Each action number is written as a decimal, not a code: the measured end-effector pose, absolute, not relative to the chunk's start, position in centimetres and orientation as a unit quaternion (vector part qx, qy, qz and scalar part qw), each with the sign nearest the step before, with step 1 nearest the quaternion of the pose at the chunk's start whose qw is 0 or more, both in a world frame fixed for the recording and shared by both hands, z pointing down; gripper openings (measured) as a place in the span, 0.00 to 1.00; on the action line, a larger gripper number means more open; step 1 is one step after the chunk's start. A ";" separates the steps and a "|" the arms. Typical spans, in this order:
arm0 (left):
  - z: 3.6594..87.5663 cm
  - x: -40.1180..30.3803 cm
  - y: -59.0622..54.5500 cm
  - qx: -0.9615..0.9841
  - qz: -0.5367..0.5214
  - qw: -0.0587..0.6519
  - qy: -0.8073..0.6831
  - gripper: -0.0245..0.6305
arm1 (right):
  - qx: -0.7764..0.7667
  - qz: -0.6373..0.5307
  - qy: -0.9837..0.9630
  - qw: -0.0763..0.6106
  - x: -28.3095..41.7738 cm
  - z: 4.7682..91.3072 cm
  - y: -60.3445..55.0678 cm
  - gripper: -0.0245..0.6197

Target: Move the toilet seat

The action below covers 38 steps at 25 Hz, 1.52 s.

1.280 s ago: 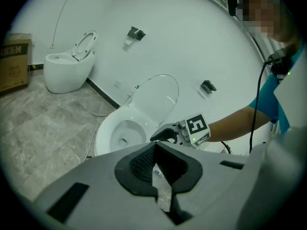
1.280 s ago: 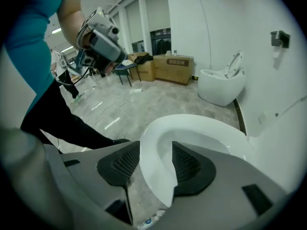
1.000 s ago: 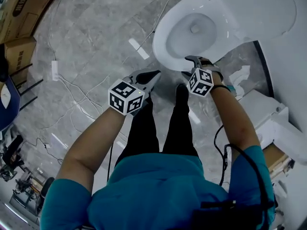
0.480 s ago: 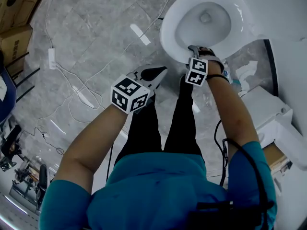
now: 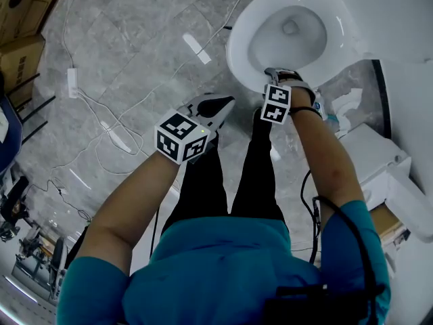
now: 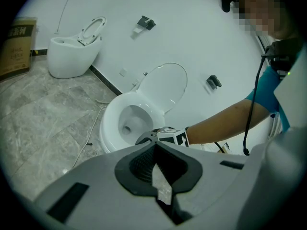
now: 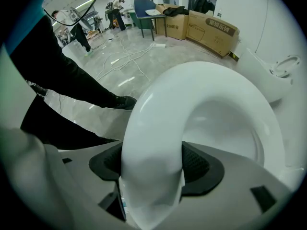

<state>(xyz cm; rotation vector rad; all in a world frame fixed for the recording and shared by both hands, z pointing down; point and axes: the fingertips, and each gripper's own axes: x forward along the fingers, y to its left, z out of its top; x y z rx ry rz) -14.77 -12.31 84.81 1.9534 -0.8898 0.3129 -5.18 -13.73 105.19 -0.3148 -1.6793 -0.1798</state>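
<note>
A white toilet (image 5: 238, 59) stands on the grey marble floor with its seat ring (image 5: 318, 56) down on the bowl and its lid (image 6: 165, 84) raised against the wall. My right gripper (image 5: 272, 74) is at the front of the bowl. In the right gripper view the seat's front rim (image 7: 158, 128) sits between the wide-apart jaws of my right gripper (image 7: 151, 164), filling the gap. I cannot see the pads pressing on it. My left gripper (image 5: 222, 103) hovers over the floor left of the bowl, empty, and its jaws (image 6: 154, 146) meet at the tips.
White cables (image 5: 101, 124) and a power strip (image 5: 72, 81) lie on the floor to the left. Cardboard boxes (image 5: 27, 19) stand at the far left. A second toilet (image 6: 72, 51) stands along the wall. White fixtures (image 5: 379, 161) crowd the right side. The person's legs (image 5: 223, 181) are below the grippers.
The right gripper has moved forward from just short of the bowl onto its front rim. The left gripper has stayed about where it was.
</note>
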 end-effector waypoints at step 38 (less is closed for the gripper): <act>71.3 -14.3 -15.0 0.806 0.097 0.426 -0.399 0.04 | 0.059 -0.115 -0.805 0.579 -2.9 86.6 -17.5 0.42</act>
